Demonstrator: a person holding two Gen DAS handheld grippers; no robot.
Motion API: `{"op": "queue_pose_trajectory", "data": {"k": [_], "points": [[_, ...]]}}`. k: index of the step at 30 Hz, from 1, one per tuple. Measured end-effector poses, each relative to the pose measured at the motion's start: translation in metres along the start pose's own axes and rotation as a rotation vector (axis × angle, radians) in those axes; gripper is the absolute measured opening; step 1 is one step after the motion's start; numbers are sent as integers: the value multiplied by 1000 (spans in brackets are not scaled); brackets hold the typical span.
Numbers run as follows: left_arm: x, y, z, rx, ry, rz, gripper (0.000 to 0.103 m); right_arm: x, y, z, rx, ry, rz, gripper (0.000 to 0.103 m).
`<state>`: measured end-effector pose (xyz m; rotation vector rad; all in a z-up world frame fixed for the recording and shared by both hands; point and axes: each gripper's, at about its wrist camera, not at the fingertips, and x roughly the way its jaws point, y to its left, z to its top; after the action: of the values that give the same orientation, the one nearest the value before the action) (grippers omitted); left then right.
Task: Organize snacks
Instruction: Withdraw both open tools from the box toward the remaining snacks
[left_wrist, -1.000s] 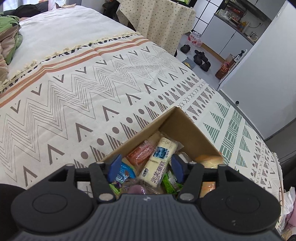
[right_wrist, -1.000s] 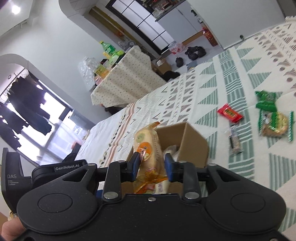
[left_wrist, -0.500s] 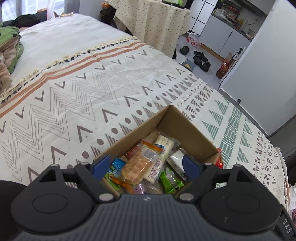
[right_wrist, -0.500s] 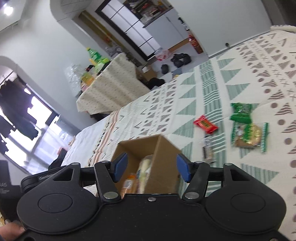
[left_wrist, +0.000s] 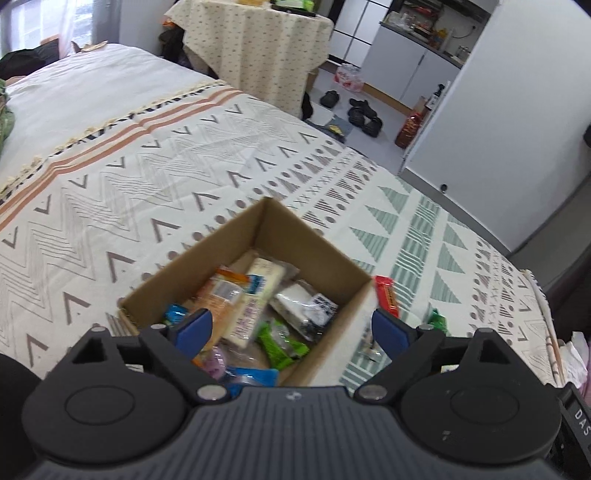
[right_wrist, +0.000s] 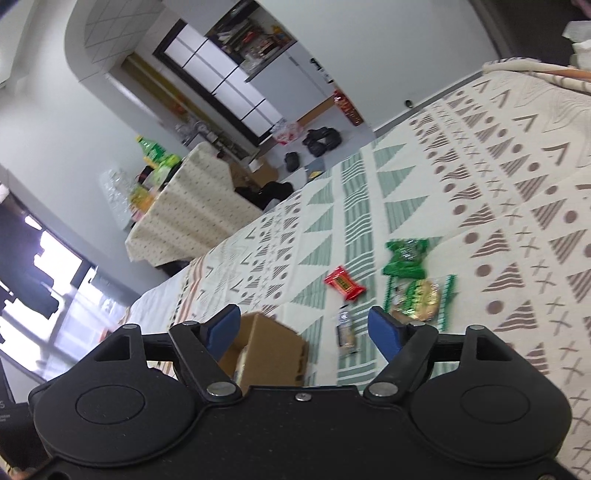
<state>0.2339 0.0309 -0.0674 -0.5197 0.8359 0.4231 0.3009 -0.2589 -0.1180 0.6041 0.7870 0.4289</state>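
hanging above the cardboard box full of snacks, the left gripper has its jaws wide apart and empty. the right gripper is also spread and empty, with a red packet and green packets on the bedspread beside the box.

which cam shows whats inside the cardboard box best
The left wrist view. It looks down into the open cardboard box, so the packets inside show, such as the white bar and a green wrapper. The right wrist view catches only the box's outer wall and a sliver of its contents behind the gripper.
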Motion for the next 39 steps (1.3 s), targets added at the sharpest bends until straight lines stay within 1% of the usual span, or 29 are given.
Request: {"op": "queue_pose_trajectory", "data": {"k": [3,8,10,13,21,31,34,37,39], "points": [[2,-9,-1,8,8,-22,95,-4,-9,5,17,-10,-18,77],[8,-26,-3,32,17,-67,96,-5,-24,13,48,-6,-55,77],[12,-35,-5,48,22,-75,96,-4,-28,15,52,-5,-73,77],[17,-46,-8,76,12,-65,96,-1,-34,16,65,-2,-92,77],[37,-68,-15,102,18,-120,96,7,-42,15,75,3,-118,81],[77,-86,-23,102,75,-155,93,20,-55,19,114,1,-149,81],[91,-93,-29,115,97,-165,89,27,-62,19,133,6,-163,81],[107,-101,-36,135,132,-171,81,36,-68,19,152,20,-177,81],[119,-103,-39,137,155,-159,73,42,-71,19,157,29,-184,81]]}}
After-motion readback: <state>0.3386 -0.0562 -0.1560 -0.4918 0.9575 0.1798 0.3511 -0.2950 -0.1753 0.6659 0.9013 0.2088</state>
